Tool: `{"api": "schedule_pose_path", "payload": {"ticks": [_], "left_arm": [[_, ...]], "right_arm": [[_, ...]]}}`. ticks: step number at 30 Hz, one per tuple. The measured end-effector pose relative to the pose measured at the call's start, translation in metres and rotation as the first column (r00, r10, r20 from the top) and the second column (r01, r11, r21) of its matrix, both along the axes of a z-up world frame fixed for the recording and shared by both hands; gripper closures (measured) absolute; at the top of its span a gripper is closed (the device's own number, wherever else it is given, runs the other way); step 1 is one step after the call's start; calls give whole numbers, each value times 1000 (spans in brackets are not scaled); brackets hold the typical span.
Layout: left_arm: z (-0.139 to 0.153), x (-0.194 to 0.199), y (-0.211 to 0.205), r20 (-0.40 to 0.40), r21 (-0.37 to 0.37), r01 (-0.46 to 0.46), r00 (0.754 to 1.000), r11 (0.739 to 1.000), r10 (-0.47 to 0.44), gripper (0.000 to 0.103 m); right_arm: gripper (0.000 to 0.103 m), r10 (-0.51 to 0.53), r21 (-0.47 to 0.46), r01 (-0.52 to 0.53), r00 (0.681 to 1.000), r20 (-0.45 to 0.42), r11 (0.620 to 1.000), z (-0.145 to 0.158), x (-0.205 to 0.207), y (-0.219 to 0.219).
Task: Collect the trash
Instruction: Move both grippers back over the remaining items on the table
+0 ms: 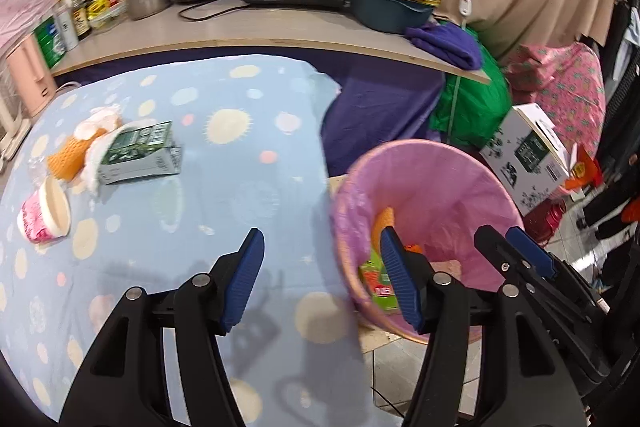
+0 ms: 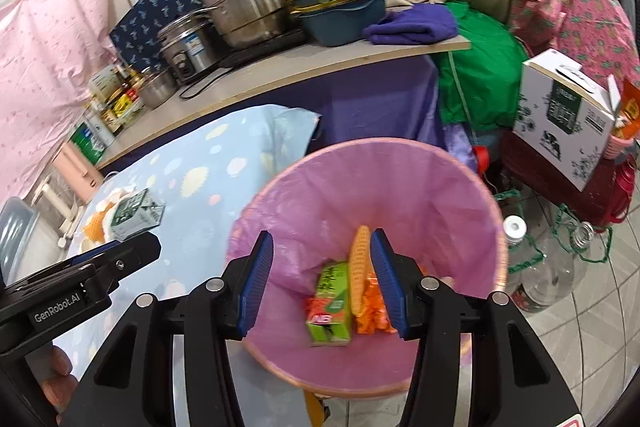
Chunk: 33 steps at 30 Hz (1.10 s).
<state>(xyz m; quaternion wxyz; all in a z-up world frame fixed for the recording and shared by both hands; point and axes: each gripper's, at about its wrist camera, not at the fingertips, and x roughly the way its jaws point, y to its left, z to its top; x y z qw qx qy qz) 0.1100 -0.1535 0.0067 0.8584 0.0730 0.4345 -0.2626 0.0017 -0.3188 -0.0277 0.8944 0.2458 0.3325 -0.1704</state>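
A pink-lined trash bin (image 2: 400,187) stands beside the table; it also shows in the left wrist view (image 1: 440,179). Inside lie a green carton (image 2: 330,301), an orange foam net (image 2: 358,267) and an orange wrapper (image 2: 374,315). My right gripper (image 2: 322,281) is open and empty, right above the bin. My left gripper (image 1: 322,281) is open and empty over the table edge, beside the bin. On the table lie a green-white milk carton (image 1: 140,153), an orange foam net (image 1: 70,155), white tissue (image 1: 98,123) and a pink cup (image 1: 44,213).
The table has a blue spotted cloth (image 1: 224,195). Behind it a counter (image 1: 256,31) holds pots, a rice cooker and bottles. A white cardboard box (image 2: 568,119), a green bag (image 2: 476,83) and empty plastic bottles (image 2: 548,267) stand on the floor right of the bin.
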Motion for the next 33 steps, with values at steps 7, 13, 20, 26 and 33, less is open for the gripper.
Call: {"api": "schedule_pose_path", "payload": {"ticks": [7,13,20,26,33], "left_arm": [[0,22,52,10,12,-140,990,990,140,35],[-3,43,102,10,27,-264,964,964,264,32],[-15,70,167,-7,54,-414,910,909,415,28],[-27,88,222,-20,62,-533,845,844,535,21],[-38,114,261,-39,68,-604,793,794,607,17]], "right_arm": [[54,117,-4,-117,993,8,993,5,37,38],[54,204,1,-204,979,4,979,5,65,74],[54,295,-1,-295,955,-9,955,5,95,116],[54,354,-3,-354,935,-21,935,3,117,147],[54,398,-7,-398,917,-36,917,1,137,170]]}}
